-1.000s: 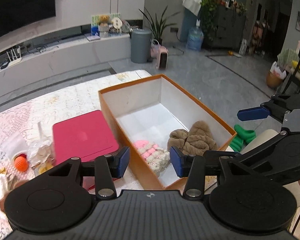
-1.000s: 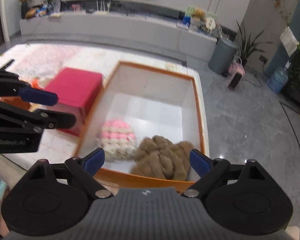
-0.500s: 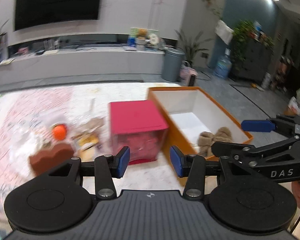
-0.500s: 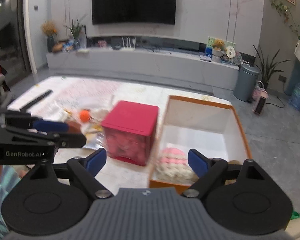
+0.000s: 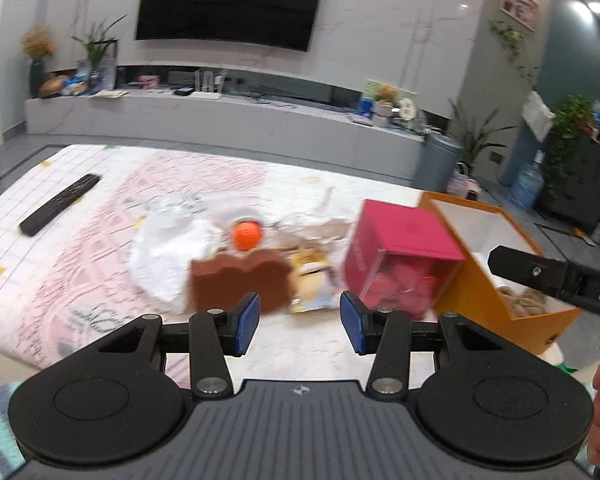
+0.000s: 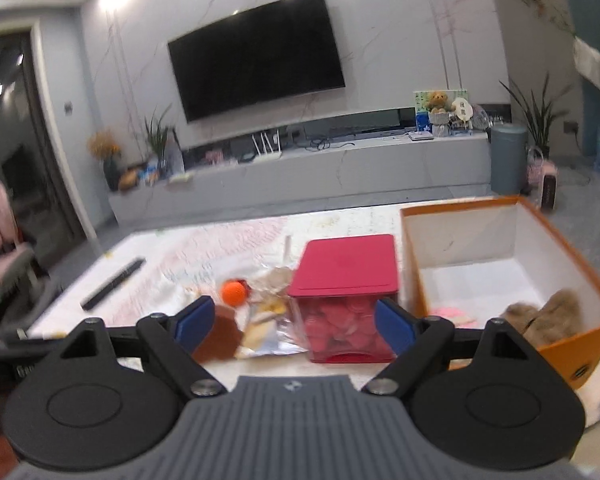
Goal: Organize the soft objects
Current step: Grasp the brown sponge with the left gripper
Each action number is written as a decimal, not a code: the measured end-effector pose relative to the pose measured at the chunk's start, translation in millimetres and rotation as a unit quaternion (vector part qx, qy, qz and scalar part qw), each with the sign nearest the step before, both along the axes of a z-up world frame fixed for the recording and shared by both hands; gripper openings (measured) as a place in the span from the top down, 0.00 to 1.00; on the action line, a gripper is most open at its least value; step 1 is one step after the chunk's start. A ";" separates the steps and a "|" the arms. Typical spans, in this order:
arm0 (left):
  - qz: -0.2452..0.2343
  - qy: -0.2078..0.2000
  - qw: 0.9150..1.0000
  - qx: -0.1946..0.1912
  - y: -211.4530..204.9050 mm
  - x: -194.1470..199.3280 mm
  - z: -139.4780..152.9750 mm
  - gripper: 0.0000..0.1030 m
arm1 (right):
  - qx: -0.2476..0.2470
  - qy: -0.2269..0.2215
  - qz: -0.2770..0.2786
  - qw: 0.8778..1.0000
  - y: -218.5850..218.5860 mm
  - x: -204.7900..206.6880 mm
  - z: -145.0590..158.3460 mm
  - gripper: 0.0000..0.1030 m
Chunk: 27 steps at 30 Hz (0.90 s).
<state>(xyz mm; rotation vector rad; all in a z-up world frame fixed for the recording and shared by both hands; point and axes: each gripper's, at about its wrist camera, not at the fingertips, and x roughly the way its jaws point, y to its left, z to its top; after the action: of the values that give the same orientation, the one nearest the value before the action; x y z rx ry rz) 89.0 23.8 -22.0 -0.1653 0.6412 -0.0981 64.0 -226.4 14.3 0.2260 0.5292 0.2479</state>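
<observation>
An orange box [image 5: 484,300] [image 6: 572,344] with white inside stands at the table's right and holds a brown fluffy item [image 6: 548,318] and a pink knitted one [image 6: 450,314]. A brown sponge [image 5: 238,278] [image 6: 220,336], an orange ball [image 5: 247,236] [image 6: 233,292] and a white soft cloth [image 5: 168,248] lie on the table left of the box. My left gripper [image 5: 299,324] is open and empty, just in front of the sponge. My right gripper [image 6: 294,324] is open and empty above the table's near edge.
A red-lidded clear container [image 5: 400,264] [image 6: 346,300] stands beside the orange box. Crumpled wrappers [image 5: 312,276] lie between it and the sponge. A black remote [image 5: 60,204] lies far left. A TV console runs along the back wall.
Both grippers have pulled back and swung left from over the orange box. The views now take in the sponge, ball and cloth. Both stayed open and empty.
</observation>
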 end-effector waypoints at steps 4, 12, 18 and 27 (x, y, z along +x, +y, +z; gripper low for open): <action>0.013 0.013 1.000 -0.004 13.7 -0.1 -8.3 0.48 | 0.056 0.034 0.007 0.998 12.2 11.8 -18.7 0.20; 0.032 0.024 0.999 0.007 33.2 5.7 -26.8 0.48 | 0.072 0.059 0.013 0.996 43.1 35.3 -45.4 0.20; 0.036 0.026 0.999 0.028 44.5 20.4 -37.0 0.48 | 0.070 0.072 0.040 0.994 67.3 54.5 -58.6 0.20; -0.012 0.001 0.999 0.040 48.8 48.0 -39.4 0.35 | 0.013 0.055 0.059 0.997 92.4 79.3 -73.1 0.20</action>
<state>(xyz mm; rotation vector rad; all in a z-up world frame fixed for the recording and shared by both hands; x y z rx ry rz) 137.1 72.6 -61.4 -0.0798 0.6487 -0.0960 143.3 -134.0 -58.9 0.2354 0.6501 0.3591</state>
